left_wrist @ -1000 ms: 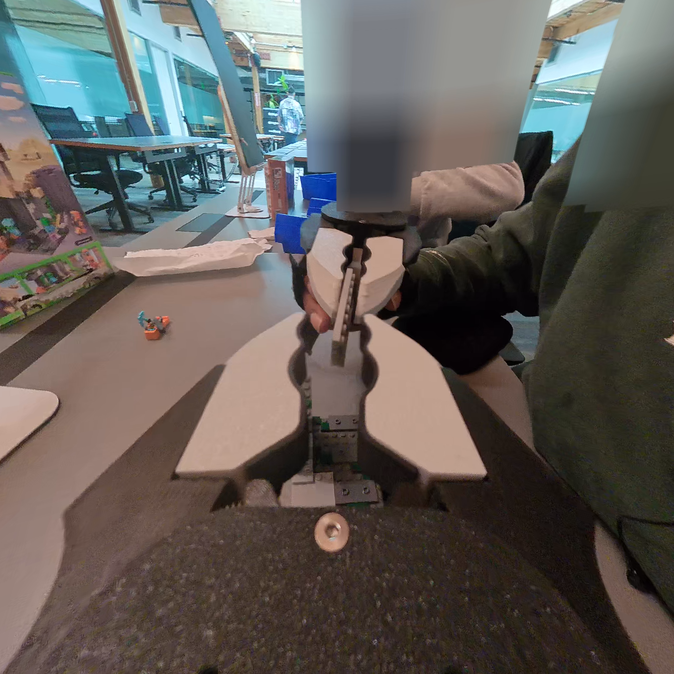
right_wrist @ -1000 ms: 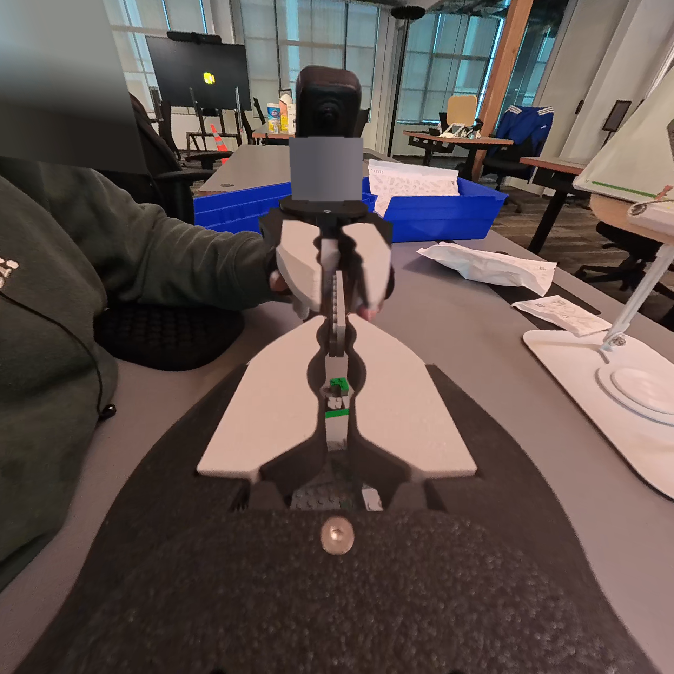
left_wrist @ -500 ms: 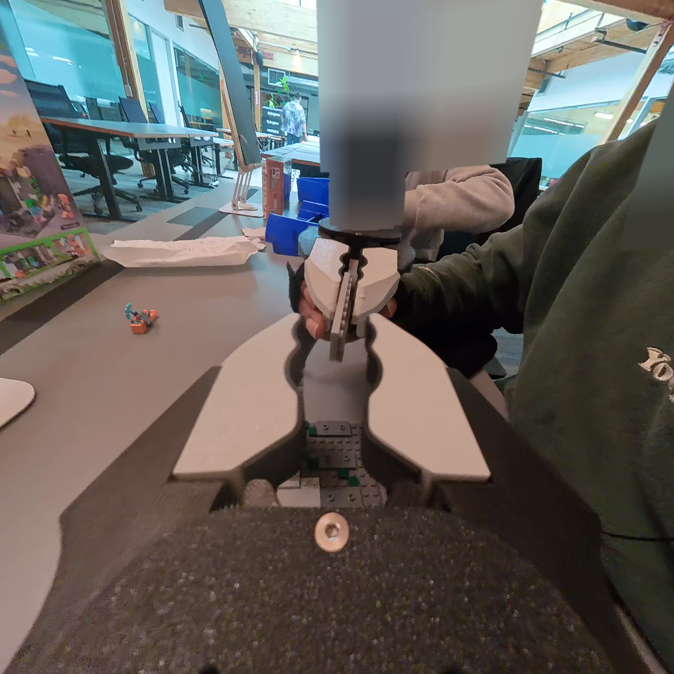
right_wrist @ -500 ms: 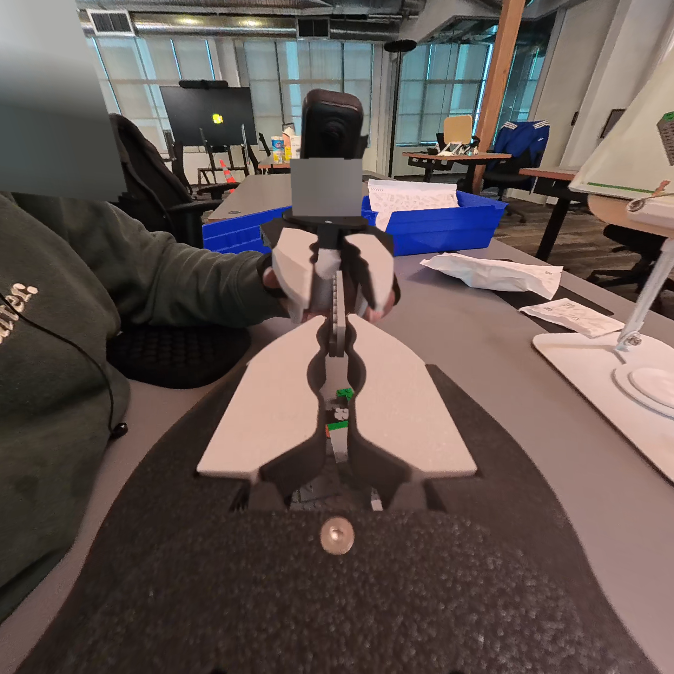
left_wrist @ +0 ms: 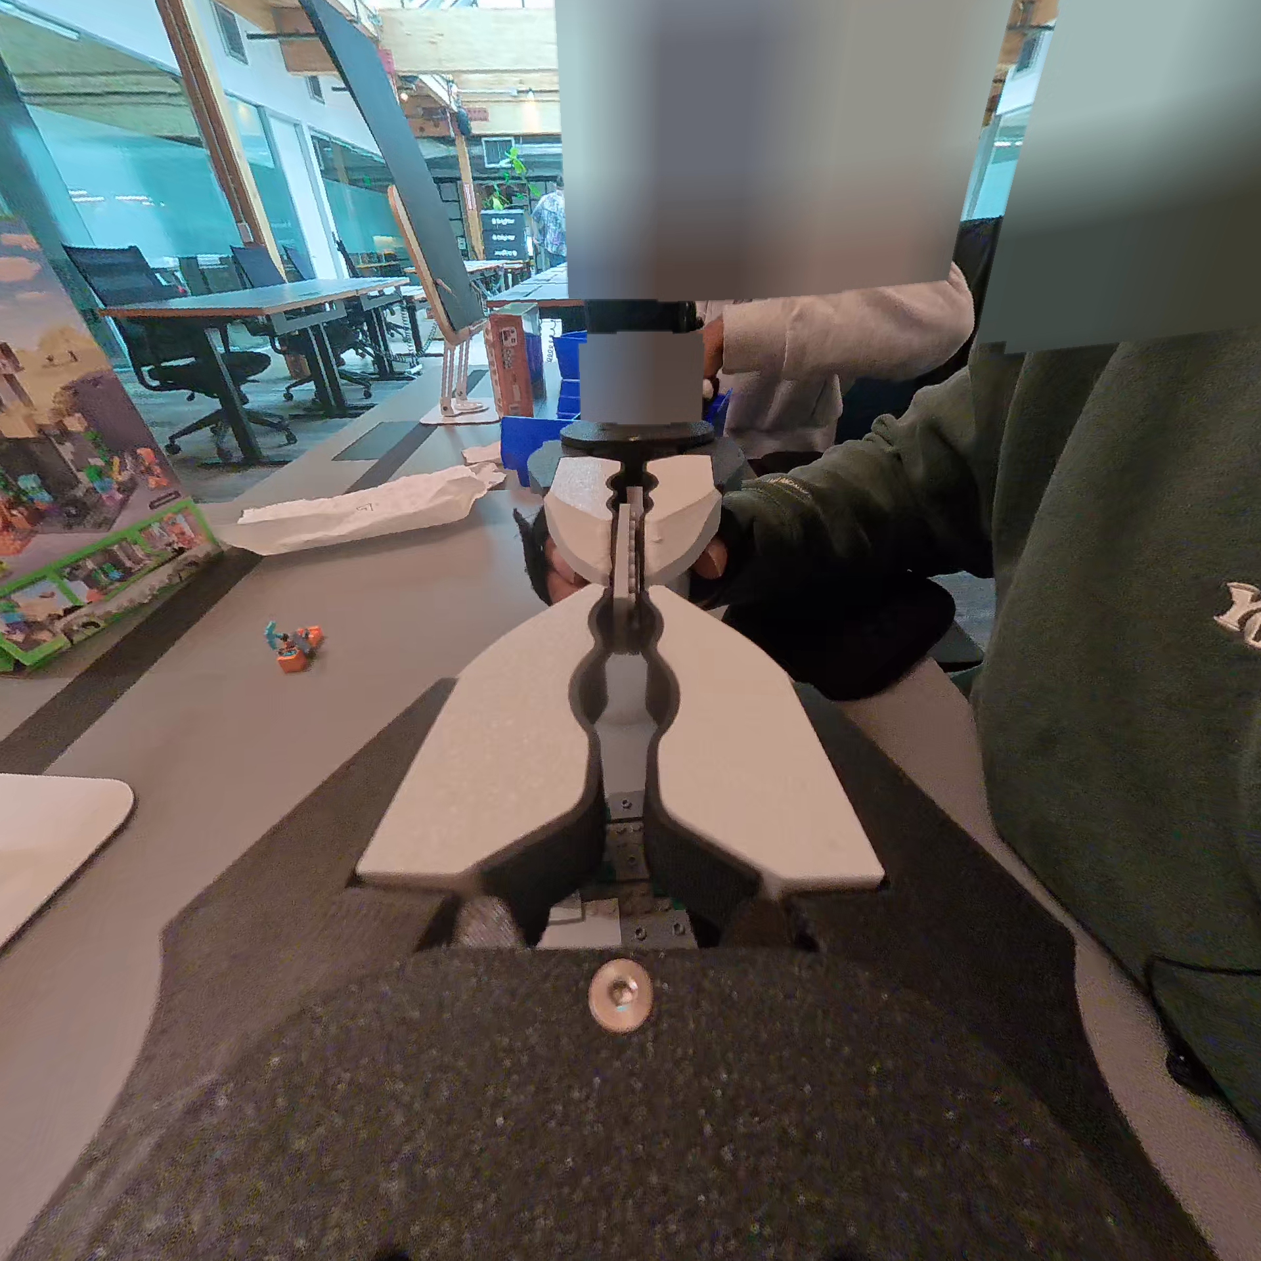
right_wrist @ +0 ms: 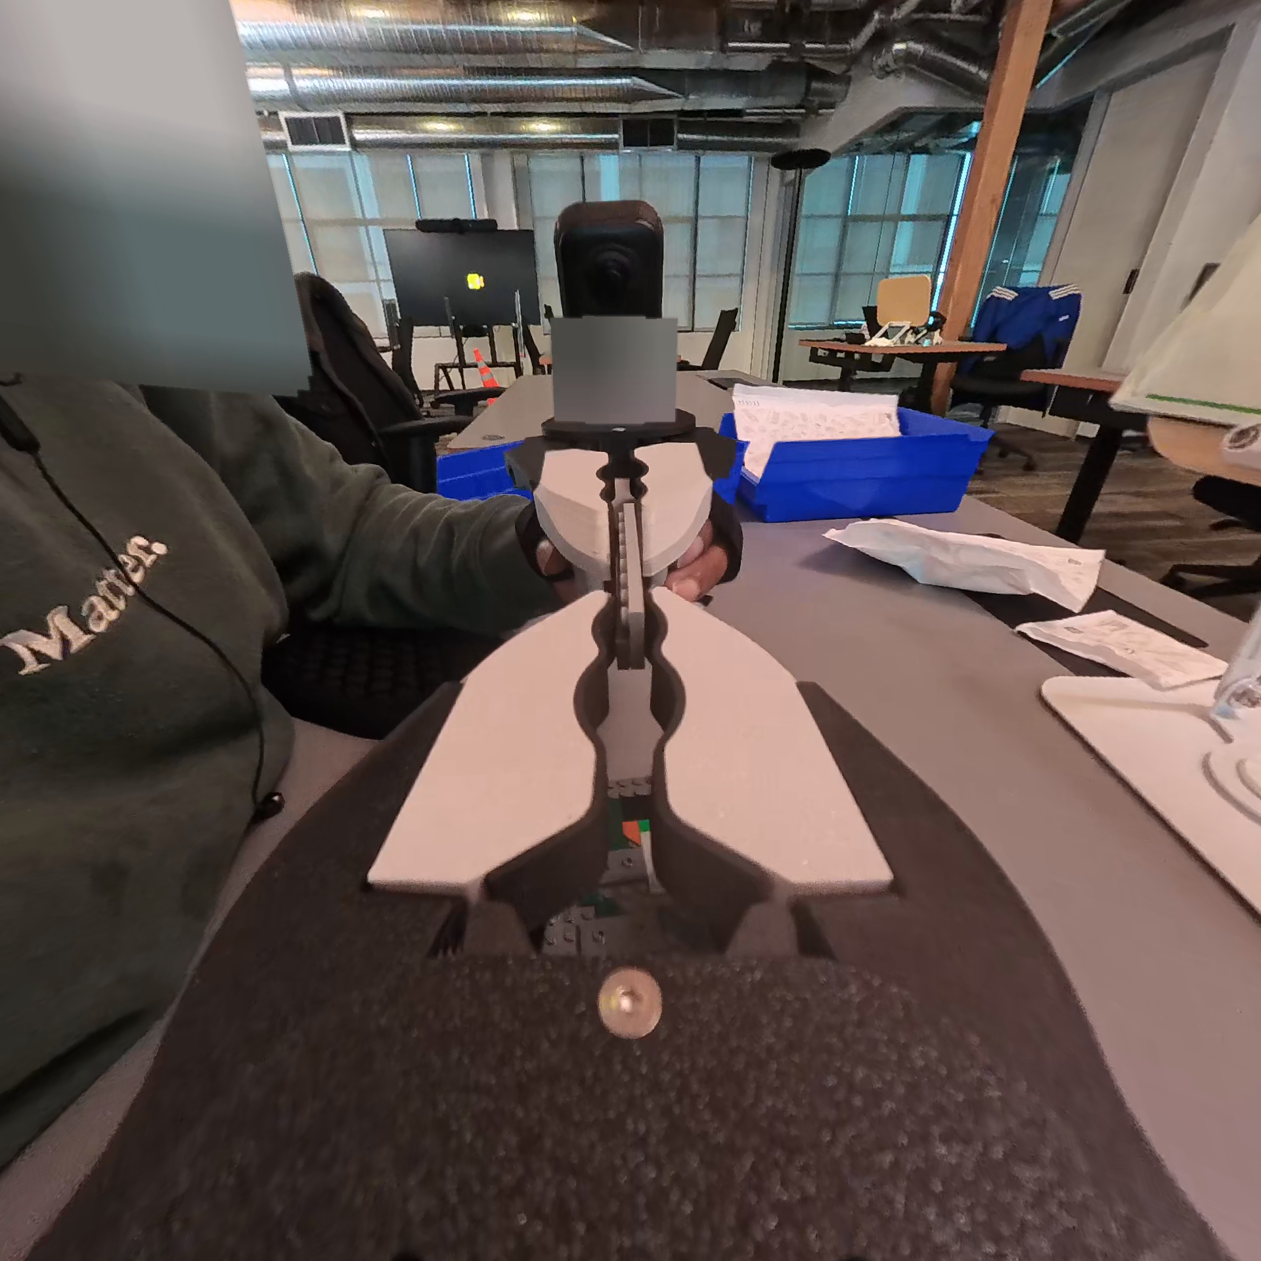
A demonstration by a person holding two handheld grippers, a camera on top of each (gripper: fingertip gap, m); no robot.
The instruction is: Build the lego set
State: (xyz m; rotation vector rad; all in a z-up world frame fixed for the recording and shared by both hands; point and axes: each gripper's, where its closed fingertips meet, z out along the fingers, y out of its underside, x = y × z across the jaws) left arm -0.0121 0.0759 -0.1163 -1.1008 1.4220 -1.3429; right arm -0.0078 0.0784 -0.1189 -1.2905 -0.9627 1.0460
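My two grippers face each other tip to tip above the grey table. A thin grey studded lego plate (left_wrist: 633, 546) stands edge-on between them. In the left wrist view my left gripper (left_wrist: 624, 604) is shut on its near end, and the right gripper beyond holds its far end. In the right wrist view the plate (right_wrist: 631, 617) runs from my right gripper (right_wrist: 626, 600), shut on it, into the left gripper behind. A grey and green lego build (left_wrist: 624, 843) lies on the table under the fingers, mostly hidden; it also shows in the right wrist view (right_wrist: 628, 843).
A lego box (left_wrist: 89, 477), a white bag (left_wrist: 368, 508) and a small orange and teal lego piece (left_wrist: 293, 645) lie to the left. Blue bins (right_wrist: 860, 471), a white bag (right_wrist: 969, 559), a leaflet (right_wrist: 1119, 645) and a white lamp base (right_wrist: 1160, 764) are on the right. A person in a green sweatshirt (left_wrist: 1126, 614) sits close. The grippers are tip to tip, or close to it.
My left gripper's fingers have closed in on the grey plate. The two grippers have come closer and squared up, and the plate now stands straight between them.
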